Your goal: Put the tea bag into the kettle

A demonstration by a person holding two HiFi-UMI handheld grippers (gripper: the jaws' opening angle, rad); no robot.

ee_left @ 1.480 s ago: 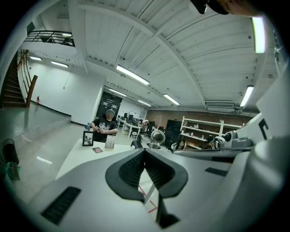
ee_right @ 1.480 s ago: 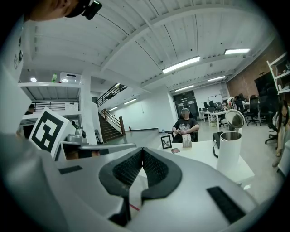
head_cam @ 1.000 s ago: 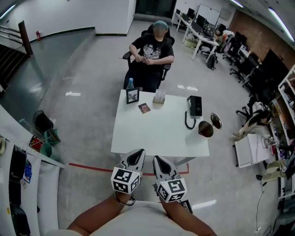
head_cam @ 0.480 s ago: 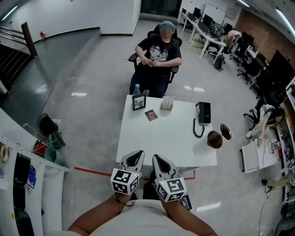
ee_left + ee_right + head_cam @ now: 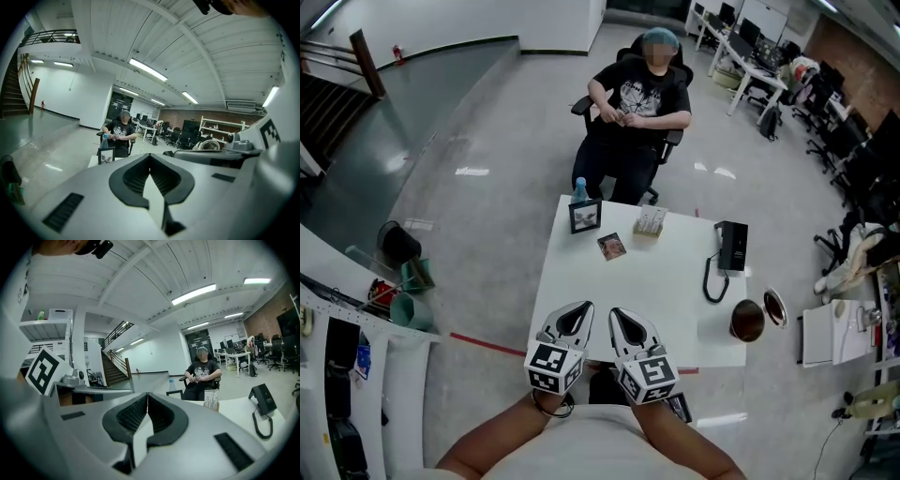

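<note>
A dark brown kettle stands open near the white table's right front corner. A round lid lies beside it. A small flat packet, possibly the tea bag, lies toward the far left, next to a small box of sachets. My left gripper and right gripper hover side by side over the table's near edge, far from the kettle. Both are shut with nothing between their jaws, as the left gripper view and right gripper view show.
A black base with a coiled cord lies at the right back. A photo frame and a bottle stand at the far left corner. A person sits in a chair beyond the table. A red floor line runs under the near edge.
Both grippers have come forward together, and the table's near edge now lies under their tips. The jaws have stayed shut.
</note>
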